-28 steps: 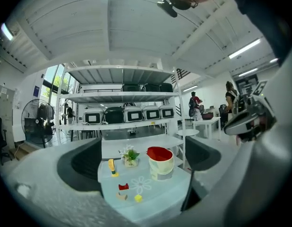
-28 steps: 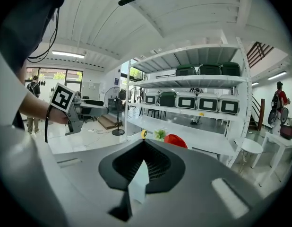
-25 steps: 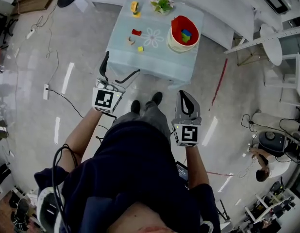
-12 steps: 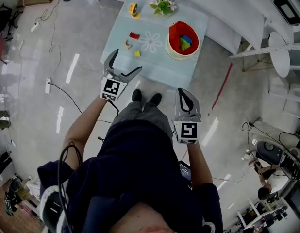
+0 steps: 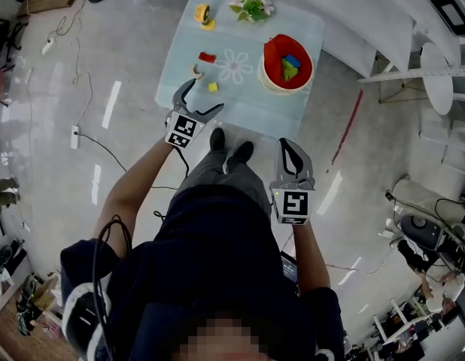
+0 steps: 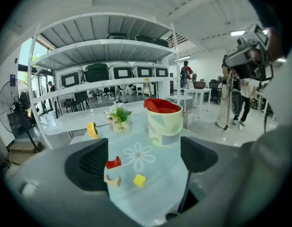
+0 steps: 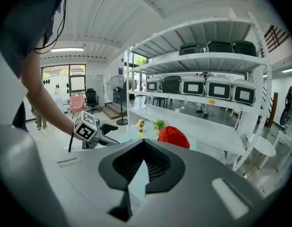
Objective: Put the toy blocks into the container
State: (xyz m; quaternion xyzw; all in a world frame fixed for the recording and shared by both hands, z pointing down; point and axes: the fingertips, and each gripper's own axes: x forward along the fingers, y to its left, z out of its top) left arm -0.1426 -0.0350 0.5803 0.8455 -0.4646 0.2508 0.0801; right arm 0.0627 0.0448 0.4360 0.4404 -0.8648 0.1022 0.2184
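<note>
The cream container [image 5: 272,82] with the red lining sits at the bench's [image 5: 251,104] right end, with a blue block [image 5: 293,59] and a green block [image 5: 287,71] inside it. Three blocks lie loose on the bench to its left: a red block [image 5: 207,56], a wooden arch block [image 5: 198,70] and a yellow cube [image 5: 213,86]. A potted flower [image 5: 250,0] and a yellow roll [image 5: 204,13] stand along the far edge. The left gripper [image 5: 203,96] hangs over the near edge beside the yellow cube, its fingers spread wide, just now easing inward, with nothing pinched. The right gripper [image 5: 292,144] is well short of the bench, fingers pressed together and empty.
</note>
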